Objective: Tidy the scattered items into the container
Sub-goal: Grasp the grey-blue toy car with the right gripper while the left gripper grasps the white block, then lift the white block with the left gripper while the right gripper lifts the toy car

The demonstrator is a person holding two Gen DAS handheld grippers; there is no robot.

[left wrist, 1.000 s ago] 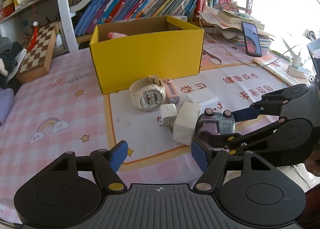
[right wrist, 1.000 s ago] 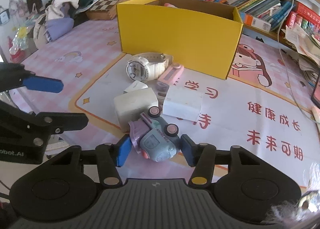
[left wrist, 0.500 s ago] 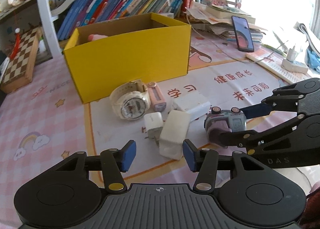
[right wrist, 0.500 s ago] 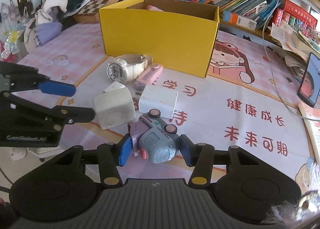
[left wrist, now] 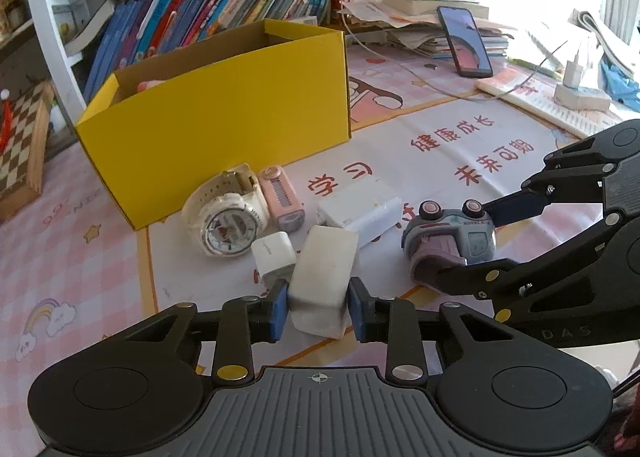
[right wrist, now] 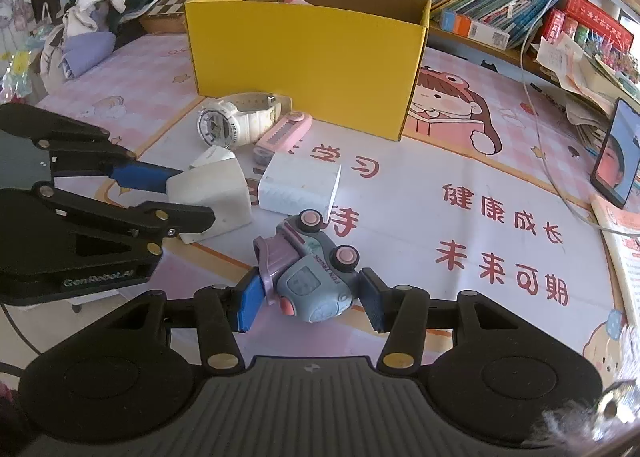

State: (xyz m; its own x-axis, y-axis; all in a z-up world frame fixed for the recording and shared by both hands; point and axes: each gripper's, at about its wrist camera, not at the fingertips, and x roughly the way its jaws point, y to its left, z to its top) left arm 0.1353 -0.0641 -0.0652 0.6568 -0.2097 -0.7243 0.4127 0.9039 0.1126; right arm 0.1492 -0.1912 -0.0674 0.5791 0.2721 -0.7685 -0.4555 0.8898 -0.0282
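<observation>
Two grips are on at once: the left gripper (left wrist: 318, 309) pinches the white block (left wrist: 322, 281) between its blue pads, and the right gripper (right wrist: 310, 299) pinches the toy truck (right wrist: 310, 277), both low on the mat in front of the yellow box (left wrist: 224, 113). The block looks held near its end, so it may pivot or knock the small white charger (left wrist: 274, 257) touching it; the truck's rounded body could slip.
</observation>
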